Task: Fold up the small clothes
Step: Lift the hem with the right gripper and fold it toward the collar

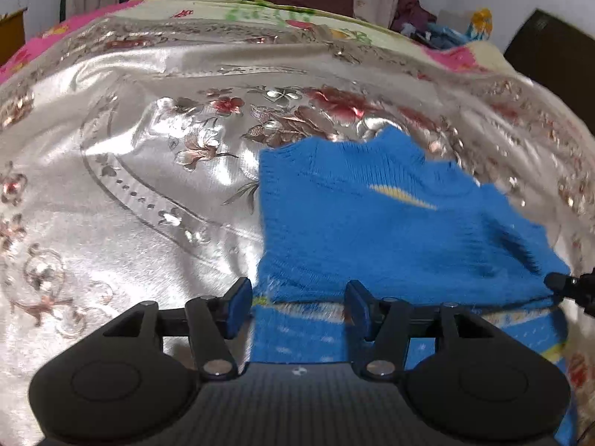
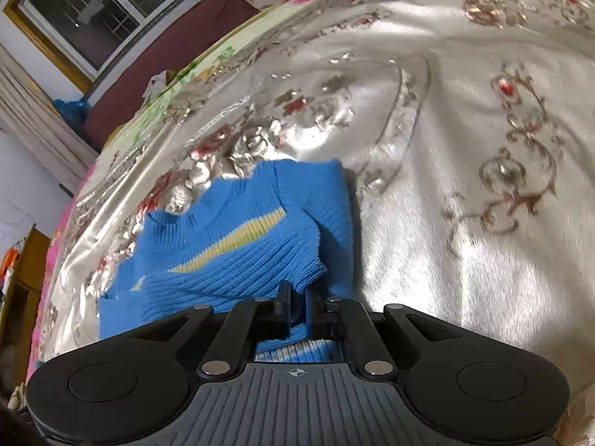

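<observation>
A small blue knit sweater [image 1: 372,223] with a yellow stripe lies partly folded on a shiny silver floral bedspread [image 1: 148,186]. My left gripper [image 1: 297,308] is open above its near left edge. The blue pads stand wide apart and the knit shows between them without being pressed. In the right wrist view, my right gripper [image 2: 297,308] is shut on a folded flap of the sweater [image 2: 230,252], with blue knit pinched between the narrow jaws. The right gripper's tip [image 1: 561,282] also shows at the sweater's right corner in the left wrist view.
The bedspread [image 2: 465,241] stretches wide to the right of the sweater. A heap of clothes [image 1: 420,18] lies at the bed's far right corner. A window [image 2: 111,11] and a wooden cabinet [image 2: 26,271] stand beyond the bed's edge.
</observation>
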Tool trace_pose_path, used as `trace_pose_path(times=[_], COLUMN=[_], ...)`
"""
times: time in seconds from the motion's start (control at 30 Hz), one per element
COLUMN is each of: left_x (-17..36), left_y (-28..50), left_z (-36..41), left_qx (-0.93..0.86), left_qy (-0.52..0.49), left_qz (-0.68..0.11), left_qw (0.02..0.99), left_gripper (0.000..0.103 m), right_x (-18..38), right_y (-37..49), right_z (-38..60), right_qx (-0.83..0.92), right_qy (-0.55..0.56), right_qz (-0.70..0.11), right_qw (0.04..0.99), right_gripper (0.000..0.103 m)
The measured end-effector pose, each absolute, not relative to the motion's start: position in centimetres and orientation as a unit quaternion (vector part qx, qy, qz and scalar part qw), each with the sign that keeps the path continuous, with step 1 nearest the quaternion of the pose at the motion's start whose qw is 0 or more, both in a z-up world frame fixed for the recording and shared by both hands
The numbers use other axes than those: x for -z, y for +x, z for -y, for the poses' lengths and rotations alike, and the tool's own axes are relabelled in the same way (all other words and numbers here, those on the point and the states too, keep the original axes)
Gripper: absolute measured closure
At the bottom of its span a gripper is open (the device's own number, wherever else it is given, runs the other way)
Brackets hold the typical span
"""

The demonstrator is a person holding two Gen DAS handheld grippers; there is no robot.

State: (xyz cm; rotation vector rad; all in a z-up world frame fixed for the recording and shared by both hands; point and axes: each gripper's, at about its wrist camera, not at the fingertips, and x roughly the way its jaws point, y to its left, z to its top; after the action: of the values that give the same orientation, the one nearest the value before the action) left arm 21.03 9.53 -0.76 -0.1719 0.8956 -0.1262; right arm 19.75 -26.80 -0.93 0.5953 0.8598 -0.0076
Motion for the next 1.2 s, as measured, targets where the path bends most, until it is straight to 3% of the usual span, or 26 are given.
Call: trace_pose_path(times=[0.33,0.67,0.73,0.8,0.87,0.97,1.07,1.2], left_x=[-1.6,-0.1,0.5,0.8,1.1,1.6,1.4,0.6], left_y=[19.9,24.8,25.4,25.7,25.5,25.1,24.7,23.4], left_z=[-11.0,-6.9,-6.8,-7.1,-7.6,-8.7,-9.8,-10.0], left_qx=[0.059,0.087,0.077,0.07,0.058,0.045,0.04,0.038], left_qy=[-0.09,-0.06,-0.053,-0.052,-0.045,-0.042,-0.065,-0.055], left_qz=[-0.395,-0.404,-0.409,-0.41,-0.409,-0.418,-0.421,-0.412], left_qw=[0.912,0.909,0.908,0.908,0.909,0.907,0.904,0.909], left_gripper=[0.044,0.044,0.044,0.043,0.042,0.035,0.035,0.036], right_x=[-3.4,-0.8,0.4,1.7,2.1,1.8,0.9,0.4], right_y=[19.5,22.9,23.7,25.0,25.3,25.2,24.1,22.6], right_z=[24.3,18.2,18.3,19.4,20.7,21.4,21.1,21.4], right_qx=[0.0,-0.132,-0.109,-0.079,-0.068,-0.059,-0.057,-0.054], right_qy=[0.157,0.1,0.09,0.103,0.137,0.147,0.115,0.104], right_qz=[-0.337,-0.381,-0.399,-0.409,-0.411,-0.412,-0.4,-0.391], right_qw=[0.928,0.91,0.906,0.903,0.899,0.897,0.907,0.913], right_gripper=[0.087,0.087,0.09,0.1,0.1,0.1,0.089,0.089])
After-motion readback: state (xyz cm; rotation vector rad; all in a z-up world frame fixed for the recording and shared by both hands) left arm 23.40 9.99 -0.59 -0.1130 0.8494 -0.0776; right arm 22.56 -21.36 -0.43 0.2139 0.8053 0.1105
